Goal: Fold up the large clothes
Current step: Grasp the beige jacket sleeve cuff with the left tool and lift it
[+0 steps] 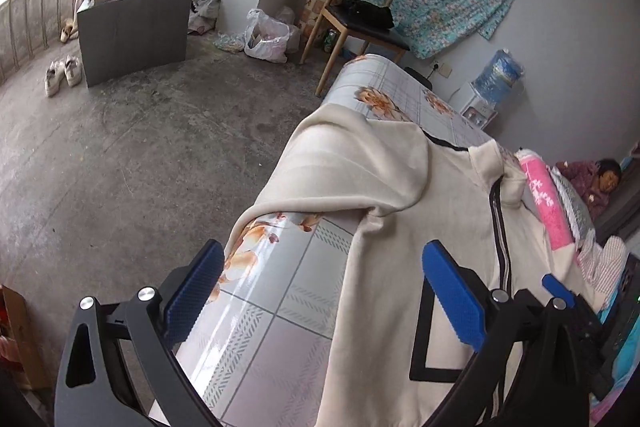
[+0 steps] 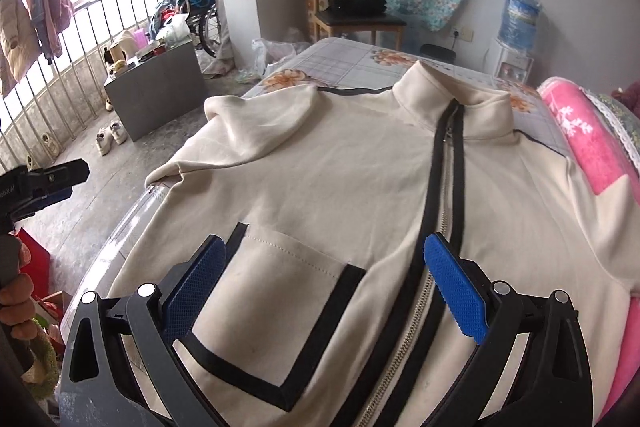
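Worktop (image 2: 340, 57) with floral cover carries your cream zip jacket (image 2: 320, 187), front up, collar far, left sleeve already folded inward. Likely staged for folding. Right gripper (image 2: 324, 287) hovers wide open above the pocket; left gripper (image 1: 320, 291), also wide, holds nothing at the left edge.

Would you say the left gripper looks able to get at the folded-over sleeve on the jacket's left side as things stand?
Probably yes. The left gripper is open and points along the table edge toward the folded sleeve of the cream jacket; nothing lies between them, only bare tablecloth.
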`<state>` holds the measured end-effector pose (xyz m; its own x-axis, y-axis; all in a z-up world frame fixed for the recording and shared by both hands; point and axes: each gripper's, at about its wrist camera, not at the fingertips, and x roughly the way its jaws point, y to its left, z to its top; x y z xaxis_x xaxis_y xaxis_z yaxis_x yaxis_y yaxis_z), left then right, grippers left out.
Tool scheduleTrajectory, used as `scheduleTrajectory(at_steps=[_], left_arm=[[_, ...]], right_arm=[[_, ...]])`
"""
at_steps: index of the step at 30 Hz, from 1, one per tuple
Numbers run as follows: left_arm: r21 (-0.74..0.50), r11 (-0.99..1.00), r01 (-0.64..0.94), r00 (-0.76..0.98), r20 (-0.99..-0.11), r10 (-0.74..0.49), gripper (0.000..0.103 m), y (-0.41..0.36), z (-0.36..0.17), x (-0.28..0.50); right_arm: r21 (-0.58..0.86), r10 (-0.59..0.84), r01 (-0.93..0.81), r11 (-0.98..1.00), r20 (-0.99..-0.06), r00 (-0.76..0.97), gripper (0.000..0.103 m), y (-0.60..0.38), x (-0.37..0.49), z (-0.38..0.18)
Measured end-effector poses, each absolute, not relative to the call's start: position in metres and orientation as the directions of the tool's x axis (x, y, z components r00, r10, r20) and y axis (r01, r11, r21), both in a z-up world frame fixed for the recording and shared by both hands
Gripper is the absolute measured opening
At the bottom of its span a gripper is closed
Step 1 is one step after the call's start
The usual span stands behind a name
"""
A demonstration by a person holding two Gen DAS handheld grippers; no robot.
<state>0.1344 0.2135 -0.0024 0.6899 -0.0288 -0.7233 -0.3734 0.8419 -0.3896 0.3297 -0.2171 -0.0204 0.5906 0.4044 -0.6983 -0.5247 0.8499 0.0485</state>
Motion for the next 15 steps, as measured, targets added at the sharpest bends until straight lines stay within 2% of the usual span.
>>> scheduleTrajectory(at_steps=[4,8,11,15], left_arm=[[-0.529,0.689,-0.494,0.656,-0.747,-0.103,0.097,0.275,-0.035,0.150],[-0.679,0.420,-0.602,0.600,-0.732,-0.324,0.096,0.329,-0.098,0.166],[-0.742,0.194,-0.642,0.589,-0.638,-0.496,0.096,0.348,-0.148,0.175],[-0.755,-0.075,-0.651,0.612,-0.465,-0.640,0.096,0.358,-0.208,0.185]], right_arm=[[0.085,0.449,-0.571,0.817,-0.715,0.535,0.095,-0.196,0.345,-0.029],[0.084,0.456,-0.600,0.796,-0.735,0.502,0.095,-0.179,0.352,-0.035],[0.058,0.449,-0.620,0.783,-0.743,0.497,0.095,-0.169,0.352,-0.037],[0.017,0.419,-0.627,0.779,-0.759,0.499,0.095,-0.160,0.352,-0.042]])
